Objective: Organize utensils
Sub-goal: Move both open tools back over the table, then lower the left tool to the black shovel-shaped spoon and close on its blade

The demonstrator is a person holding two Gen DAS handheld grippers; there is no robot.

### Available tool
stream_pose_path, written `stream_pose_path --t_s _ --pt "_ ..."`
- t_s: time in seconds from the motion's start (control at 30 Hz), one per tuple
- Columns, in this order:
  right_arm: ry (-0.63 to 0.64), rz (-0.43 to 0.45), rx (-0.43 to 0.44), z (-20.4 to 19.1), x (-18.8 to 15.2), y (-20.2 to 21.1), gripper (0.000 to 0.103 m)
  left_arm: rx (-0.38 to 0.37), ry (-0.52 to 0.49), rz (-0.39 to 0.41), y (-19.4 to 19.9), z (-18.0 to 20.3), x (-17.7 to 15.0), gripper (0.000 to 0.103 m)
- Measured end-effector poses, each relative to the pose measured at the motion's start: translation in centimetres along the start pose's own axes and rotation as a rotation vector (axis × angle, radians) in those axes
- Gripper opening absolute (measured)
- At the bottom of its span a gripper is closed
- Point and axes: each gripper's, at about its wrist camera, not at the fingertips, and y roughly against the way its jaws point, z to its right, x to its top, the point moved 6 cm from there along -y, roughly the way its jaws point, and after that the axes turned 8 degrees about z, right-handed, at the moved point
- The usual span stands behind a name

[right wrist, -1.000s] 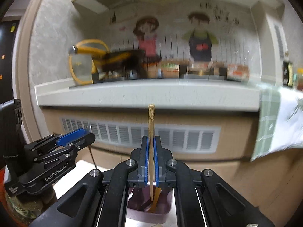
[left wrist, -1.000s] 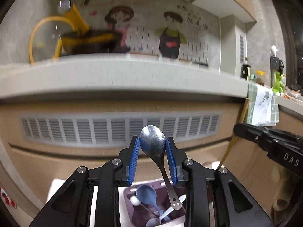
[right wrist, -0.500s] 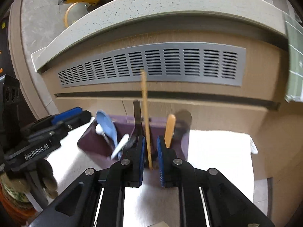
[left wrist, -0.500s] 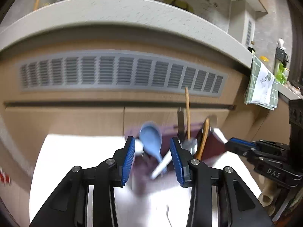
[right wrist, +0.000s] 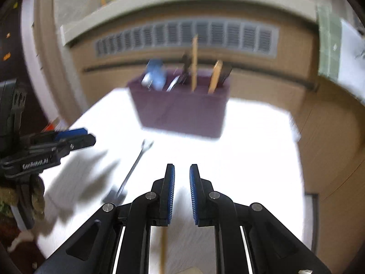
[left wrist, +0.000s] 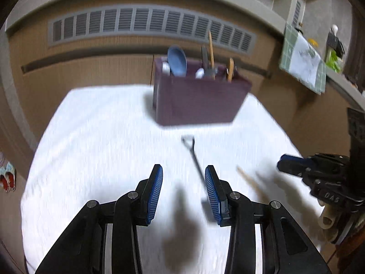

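- Our left hand-held gripper (left wrist: 183, 188) hovered with its jaws wide apart and nothing gripped; a metal utensil (left wrist: 194, 157) lay on the white-covered bench (left wrist: 95, 137) just ahead, toward one o'clock.
- Our right hand-held gripper (right wrist: 182, 189) stood with a narrow gap, empty.
- The purple utensil holder (left wrist: 196, 98) sat at twelve o'clock, holding a blue spoon (left wrist: 177, 61) and a chopstick (left wrist: 211, 52).

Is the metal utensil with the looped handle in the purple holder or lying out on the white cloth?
Out. The metal utensil lies flat on the white cloth, in front of the purple holder.
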Motion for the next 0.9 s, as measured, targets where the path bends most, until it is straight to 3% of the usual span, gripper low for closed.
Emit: stream_pose_path --t_s 0.1,0.27,0.43,0.5,0.67,0.73,0.8,0.9 --pt "0.016 -0.089 0.019 -1.0 -3.1 -1.6 0.013 0.005 0.006 -0.041 0.3 -0.3 -2.4 0.04" --pt "-0.025 -0.154 0.002 -0.7 -4.4 -3.8 0.013 0.019 0.025 -0.063 0.1 -0.7 -3.5 0.04" --pt "0.009 -0.153 -0.033 -1.4 -4.3 -4.5 0.016 0.013 0.018 -0.076 -0.3 0.0 -3.6 0.04" --pt "0.069 -0.14 -0.051 -2.2 -4.6 -4.6 0.023 0.008 0.006 -0.085 -0.4 0.6 -3.8 0.04" --pt "0.072 -0.112 -0.074 -2.3 -4.6 -4.4 0.023 0.002 -0.016 -0.104 -0.7 1.9 -3.9 0.04" --pt "0.054 -0.112 -0.066 -1.9 -4.5 -4.3 0.02 0.001 -0.019 -0.103 -0.6 2.2 -4.0 0.04" --pt "0.061 -0.099 -0.076 -1.7 -4.4 -4.0 0.005 0.001 -0.017 -0.104 -0.5 2.6 -4.0 0.04" --pt "0.009 -0.053 -0.08 -0.7 -4.0 -2.9 0.005 0.0 -0.021 -0.117 -0.9 3.3 -4.1 0.04"
